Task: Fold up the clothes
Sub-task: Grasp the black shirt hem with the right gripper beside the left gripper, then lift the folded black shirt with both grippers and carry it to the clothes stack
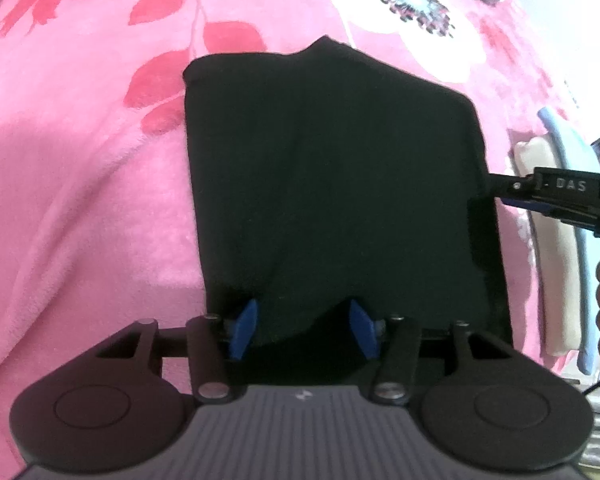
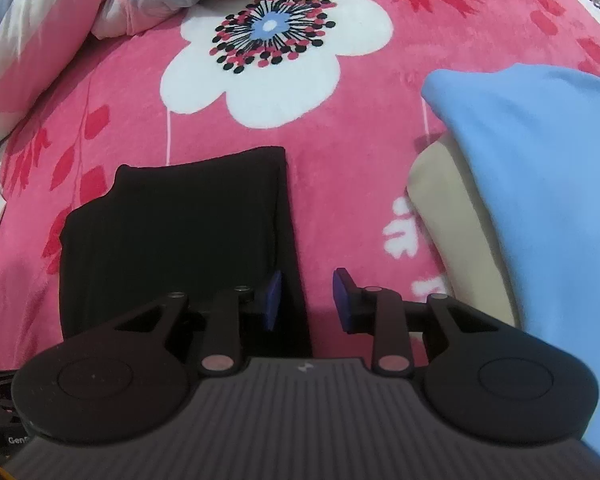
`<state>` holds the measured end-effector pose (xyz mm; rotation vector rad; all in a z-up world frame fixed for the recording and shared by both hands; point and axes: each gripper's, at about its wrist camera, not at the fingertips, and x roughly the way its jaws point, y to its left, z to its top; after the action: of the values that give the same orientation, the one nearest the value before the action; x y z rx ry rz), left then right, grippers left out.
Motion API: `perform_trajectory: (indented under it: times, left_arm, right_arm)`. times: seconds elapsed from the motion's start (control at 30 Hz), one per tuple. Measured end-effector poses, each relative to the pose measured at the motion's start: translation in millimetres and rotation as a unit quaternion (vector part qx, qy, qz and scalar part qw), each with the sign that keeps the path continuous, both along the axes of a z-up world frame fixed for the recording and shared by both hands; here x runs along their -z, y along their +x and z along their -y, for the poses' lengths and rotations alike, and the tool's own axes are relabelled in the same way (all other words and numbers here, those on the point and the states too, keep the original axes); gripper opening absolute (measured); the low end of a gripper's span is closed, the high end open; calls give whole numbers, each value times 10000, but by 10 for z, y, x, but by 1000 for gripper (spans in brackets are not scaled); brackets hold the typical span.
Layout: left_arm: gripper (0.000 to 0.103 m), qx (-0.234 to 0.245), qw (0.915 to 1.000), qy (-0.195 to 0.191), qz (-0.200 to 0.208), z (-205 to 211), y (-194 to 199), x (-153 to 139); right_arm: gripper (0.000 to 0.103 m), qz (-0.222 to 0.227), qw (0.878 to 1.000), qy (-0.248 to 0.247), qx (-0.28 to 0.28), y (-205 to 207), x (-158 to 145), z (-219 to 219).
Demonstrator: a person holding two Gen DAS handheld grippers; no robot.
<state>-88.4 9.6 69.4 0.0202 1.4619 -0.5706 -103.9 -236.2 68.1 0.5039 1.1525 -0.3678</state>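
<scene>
A folded black garment (image 1: 332, 184) lies flat on the pink floral blanket (image 1: 80, 160). My left gripper (image 1: 304, 330) is open, its blue pads spread over the garment's near edge. In the left wrist view my right gripper (image 1: 496, 190) comes in from the right and touches the garment's right edge. In the right wrist view the garment (image 2: 172, 232) lies left of centre; my right gripper (image 2: 306, 300) is open, with its left pad over the garment's right edge and its right pad over the blanket (image 2: 340, 184).
A folded light blue cloth (image 2: 540, 200) lies on a beige cloth (image 2: 444, 208) to the right of the black garment. Pillows (image 2: 32, 40) and bunched bedding lie at the far left.
</scene>
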Motion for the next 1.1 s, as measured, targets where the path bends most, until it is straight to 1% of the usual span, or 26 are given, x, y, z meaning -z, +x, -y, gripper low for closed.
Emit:
perform_trajectory:
  times: [0.07, 0.17, 0.27, 0.37, 0.4, 0.47, 0.53, 0.6, 0.67, 0.77, 0.8, 0.83, 0.87, 0.93, 1.03, 1.1]
  left_arm:
    - [53, -45, 9997, -187, 170, -70, 187, -81]
    - [54, -166, 9968, -589, 510, -42, 303, -180]
    - [56, -438, 9929, -858, 695, -216, 374, -220]
    - [56, -572, 9915, -941, 692, -248, 537, -110]
    - [56, -592, 9910, -968, 706, -208, 628, -53]
    - [56, -633, 9904, -998, 719, -235, 729, -30]
    - [56, -775, 9893, -1001, 722, -272, 829, 23]
    - [56, -937, 9876, -1106, 600, -386, 872, 58]
    - [55, -1071, 9847, -1297, 464, -436, 920, 132]
    - [55, -1094, 9806, -1587, 367, -450, 961, 204]
    - [53, -1096, 9791, -1682, 335, -455, 973, 226]
    - [48, -1104, 9780, -1747, 289, -458, 991, 249]
    - [44, -1114, 9772, -1794, 234, -460, 1011, 272]
    - [40, -1138, 9757, -1860, 191, -437, 1062, 316]
    - [35, -1141, 9731, -1995, 184, -368, 1179, 399]
    - [32, -1137, 9716, -2064, 190, -323, 1244, 439]
  right_arm:
    - [28, 16, 10000, -3, 9, -6, -5, 1]
    - [28, 135, 9999, 46, 26, -16, -19, 20]
    - [29, 525, 9981, 308, 67, -14, -54, 73]
    - [30, 834, 9952, 513, 27, 71, -44, 130]
    - [30, 859, 9950, 504, 2, 120, -27, 144]
    - [30, 917, 9946, 487, -27, 218, 19, 171]
    - [30, 980, 9939, 507, -7, 285, 71, 203]
    - [31, 990, 9935, 559, 55, 306, 133, 242]
    - [32, 900, 9923, 824, 207, 250, 237, 286]
    - [32, 967, 9864, 1265, 418, 64, 297, 299]
    - [32, 987, 9840, 1412, 463, 6, 303, 295]
    - [32, 1007, 9814, 1560, 496, -41, 313, 293]
    - [32, 1034, 9793, 1663, 514, -70, 324, 297]
    - [32, 1100, 9764, 1777, 538, -51, 366, 332]
    - [32, 1313, 9718, 1890, 517, 139, 443, 402]
    - [32, 1416, 9693, 1971, 403, 295, 491, 432]
